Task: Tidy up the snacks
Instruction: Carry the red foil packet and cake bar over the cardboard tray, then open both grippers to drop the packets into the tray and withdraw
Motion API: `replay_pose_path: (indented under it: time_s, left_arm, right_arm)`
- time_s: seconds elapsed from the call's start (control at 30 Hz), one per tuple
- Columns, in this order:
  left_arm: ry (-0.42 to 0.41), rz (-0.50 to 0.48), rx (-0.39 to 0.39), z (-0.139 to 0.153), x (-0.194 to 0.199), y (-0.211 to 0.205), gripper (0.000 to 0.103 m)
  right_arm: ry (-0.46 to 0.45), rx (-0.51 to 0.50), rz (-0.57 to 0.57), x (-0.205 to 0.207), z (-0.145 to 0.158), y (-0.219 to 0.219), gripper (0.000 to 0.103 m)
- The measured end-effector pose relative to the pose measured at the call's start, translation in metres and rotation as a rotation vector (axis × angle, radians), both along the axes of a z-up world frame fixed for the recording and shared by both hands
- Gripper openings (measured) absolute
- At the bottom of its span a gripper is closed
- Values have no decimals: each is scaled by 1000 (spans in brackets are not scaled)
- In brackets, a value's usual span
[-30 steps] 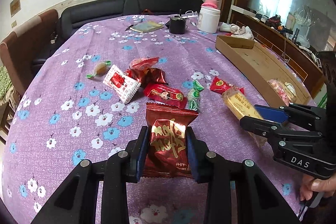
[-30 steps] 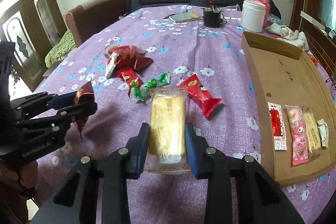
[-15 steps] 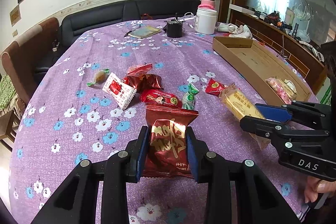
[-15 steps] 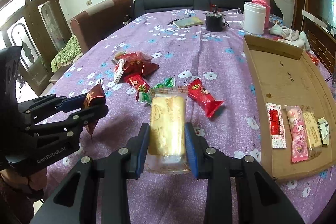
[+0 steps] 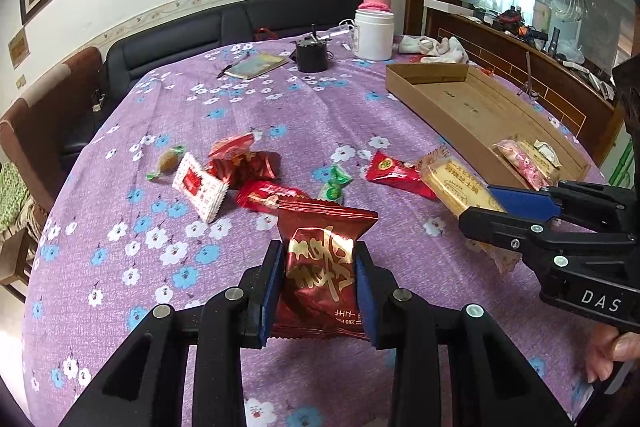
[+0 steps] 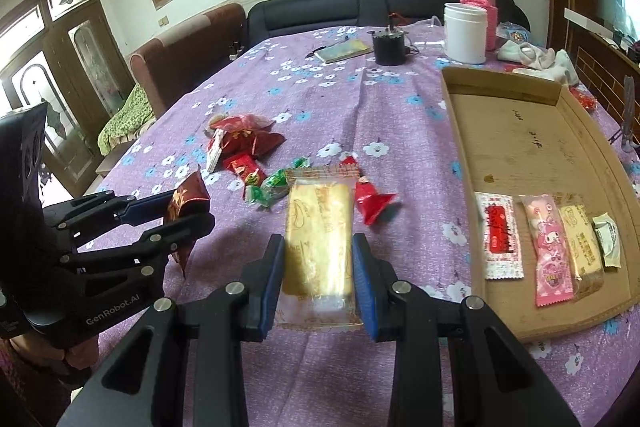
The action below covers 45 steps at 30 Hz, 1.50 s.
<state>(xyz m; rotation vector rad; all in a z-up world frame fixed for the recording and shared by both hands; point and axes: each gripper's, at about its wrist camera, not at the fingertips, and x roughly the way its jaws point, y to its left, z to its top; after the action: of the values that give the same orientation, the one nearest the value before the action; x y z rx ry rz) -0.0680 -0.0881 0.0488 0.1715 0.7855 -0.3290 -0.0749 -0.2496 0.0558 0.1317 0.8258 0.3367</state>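
Both tongs are pinching a snack, each lifted clear of the purple flowered worktop (image 5: 320, 115). The left tongs (image 5: 318, 287) have their blue pads pressed against the sides of a dark red foil packet (image 5: 320, 267); the right tongs (image 6: 318, 279) squeeze a yellow cake bar (image 6: 318, 239) in a clear wrapper.

The red packet looks light and puffy. Its foil is likely slick and crinkly, so a hold across the middle, as here, seems safer than one on the crimped ends. The cake bar looks soft and easy to crush; a gentle squeeze on its long sides, away from the loose film at each end, should do.

The cardboard tray (image 6: 520, 131) sits to the right on the worktop, and four small packets already lie in a row at its near end. More loose snacks, a red packet (image 5: 394, 173) and green candies (image 5: 334, 183) among them, are scattered mid-worktop.

As for writing, the red packet carries large gold characters that I can't make out. The cake bar's wrapper has print too small to read. The right tongs' body reads "DAS" in the left view, and the left tongs' body reads "GenRobot.AI" in the right view.
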Motion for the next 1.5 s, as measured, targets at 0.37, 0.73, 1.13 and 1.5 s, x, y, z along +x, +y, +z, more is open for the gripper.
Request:
replay_pose_path:
  time_s: [0.37,0.73,1.13,1.5]
  left_arm:
    - [7,-58,15,7,12,-41,35]
    - [27,-173,-27,23,35,-116,35]
    - [138,-259,-97,6,75,-213,35]
    - [172,-271,-99,-16,88,-241,36]
  right_arm:
    - [-16,48,-81,2,4,-46,32]
    - [-14,69,-224,15,11,-124,32]
    - [70,65,-413,37,-20,-203,32]
    - [89,31,-430,47,-33,-212,32]
